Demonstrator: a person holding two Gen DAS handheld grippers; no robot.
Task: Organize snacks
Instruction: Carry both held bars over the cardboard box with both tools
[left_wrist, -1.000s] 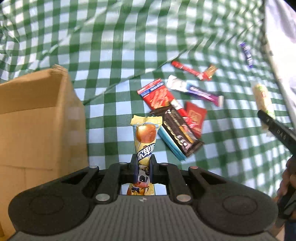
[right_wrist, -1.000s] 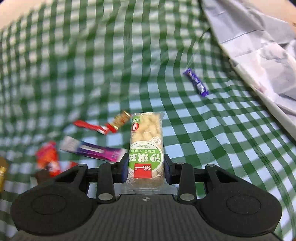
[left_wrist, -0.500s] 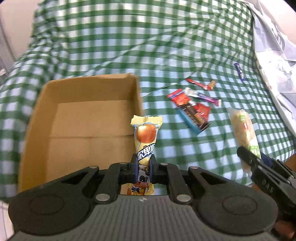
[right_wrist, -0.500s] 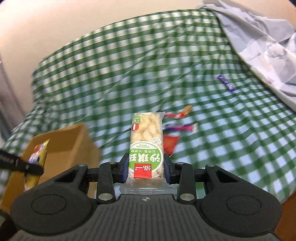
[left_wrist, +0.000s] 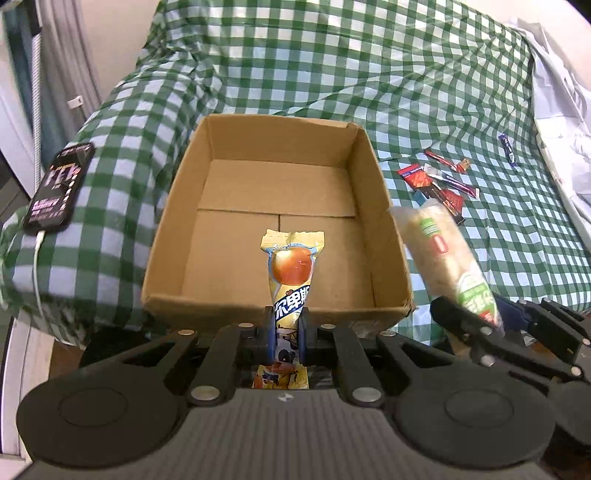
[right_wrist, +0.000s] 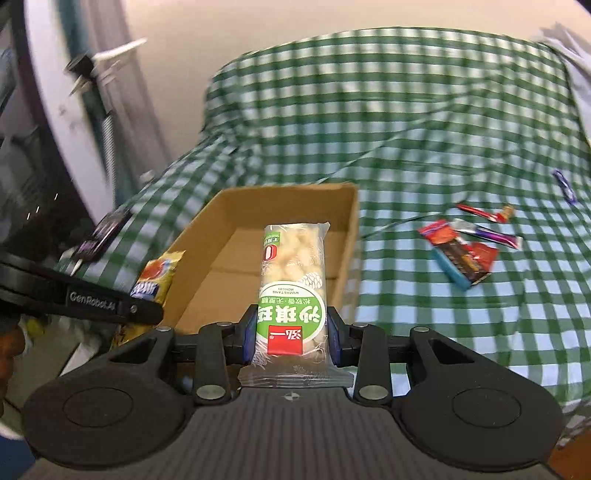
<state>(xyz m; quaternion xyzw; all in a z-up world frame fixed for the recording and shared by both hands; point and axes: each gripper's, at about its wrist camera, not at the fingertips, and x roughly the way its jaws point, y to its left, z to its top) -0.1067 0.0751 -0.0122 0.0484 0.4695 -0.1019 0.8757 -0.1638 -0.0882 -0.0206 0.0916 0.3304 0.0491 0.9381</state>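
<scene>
Green-checked cloth (left_wrist: 332, 66) covers furniture beside a pale wall (right_wrist: 258, 22)

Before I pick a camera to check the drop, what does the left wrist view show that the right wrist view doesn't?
Left wrist only: the whole floor of the box, bare, and the charging cable on the phone. Right wrist only: the green label of the rice bar head-on between the right gripper fingers. Both: the box, the phone, the yellow snack in the left gripper, the rice bar, the loose snacks.
</scene>
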